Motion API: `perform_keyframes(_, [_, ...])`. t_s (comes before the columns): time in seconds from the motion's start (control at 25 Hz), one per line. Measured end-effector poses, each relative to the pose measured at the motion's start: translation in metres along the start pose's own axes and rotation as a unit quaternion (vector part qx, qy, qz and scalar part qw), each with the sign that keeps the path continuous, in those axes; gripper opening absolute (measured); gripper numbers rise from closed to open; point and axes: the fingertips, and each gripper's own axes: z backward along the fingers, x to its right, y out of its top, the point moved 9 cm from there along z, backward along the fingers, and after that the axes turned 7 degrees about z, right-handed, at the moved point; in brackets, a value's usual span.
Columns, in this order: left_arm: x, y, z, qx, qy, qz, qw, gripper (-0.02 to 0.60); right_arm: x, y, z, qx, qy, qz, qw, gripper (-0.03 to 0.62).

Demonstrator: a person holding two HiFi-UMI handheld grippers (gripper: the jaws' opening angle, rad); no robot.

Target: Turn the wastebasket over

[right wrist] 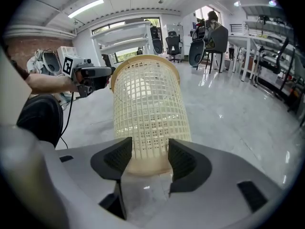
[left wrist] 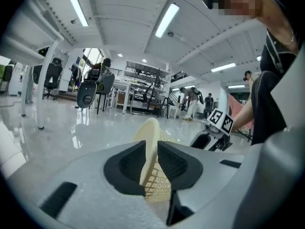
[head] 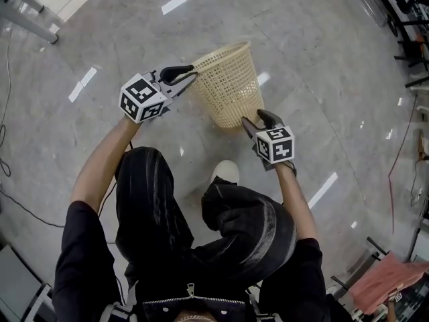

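A cream mesh wastebasket (head: 228, 86) hangs tilted between my two grippers, rim on the far side and base towards me. My left gripper (head: 191, 72) is shut on its rim at the left; in the left gripper view the rim of the wastebasket (left wrist: 151, 137) runs pinched between the two pads. My right gripper (head: 253, 121) is at the base, jaws open. In the right gripper view the wastebasket (right wrist: 148, 109) stands rim up, its bottom just beyond the spread pads and wider than the gap. The left gripper (right wrist: 95, 78) shows at the rim there.
Polished grey floor lies all round. My white shoe (head: 226, 172) is just below the basket. Cables (head: 7, 173) trail at the left, a table leg (head: 27, 19) at the top left, a pink cloth (head: 392, 280) at the bottom right. Office chairs (right wrist: 209, 39) and desks stand farther off.
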Motion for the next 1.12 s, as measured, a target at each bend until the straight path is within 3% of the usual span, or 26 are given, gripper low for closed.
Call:
perform_keyframes(0.12, [-0.007,-0.001,0.007,0.015,0.006,0.041,0.999,0.082,0.001,-0.007,0.003,0.0,0.0,-0.005,1.0,0.244])
perform_keyframes(0.28, [-0.023,-0.021,0.013,0.001,0.018,0.112,0.9935,0.197,0.002,-0.018,0.008,0.002,0.001,0.0,1.0,0.245])
perform_keyframes(0.52, [-0.038,-0.058,0.016,-0.032,0.003,0.224,0.974,0.242,0.001,-0.035,0.015,-0.002,0.002,0.011,1.0,0.245])
perform_keyframes(0.72, [-0.035,-0.075,0.006,-0.077,-0.007,0.224,0.9716,0.247,0.0,-0.048,0.016,-0.009,0.008,0.018,1.0,0.245])
perform_keyframes(0.88, [-0.027,-0.087,-0.002,-0.114,0.001,0.187,0.9757,0.249,0.002,-0.063,0.017,-0.02,0.01,0.007,1.0,0.245])
perform_keyframes(1.12, [-0.028,-0.095,-0.007,-0.109,0.012,0.18,0.9776,0.275,-0.002,-0.091,-0.006,-0.066,0.006,0.026,0.997,0.244])
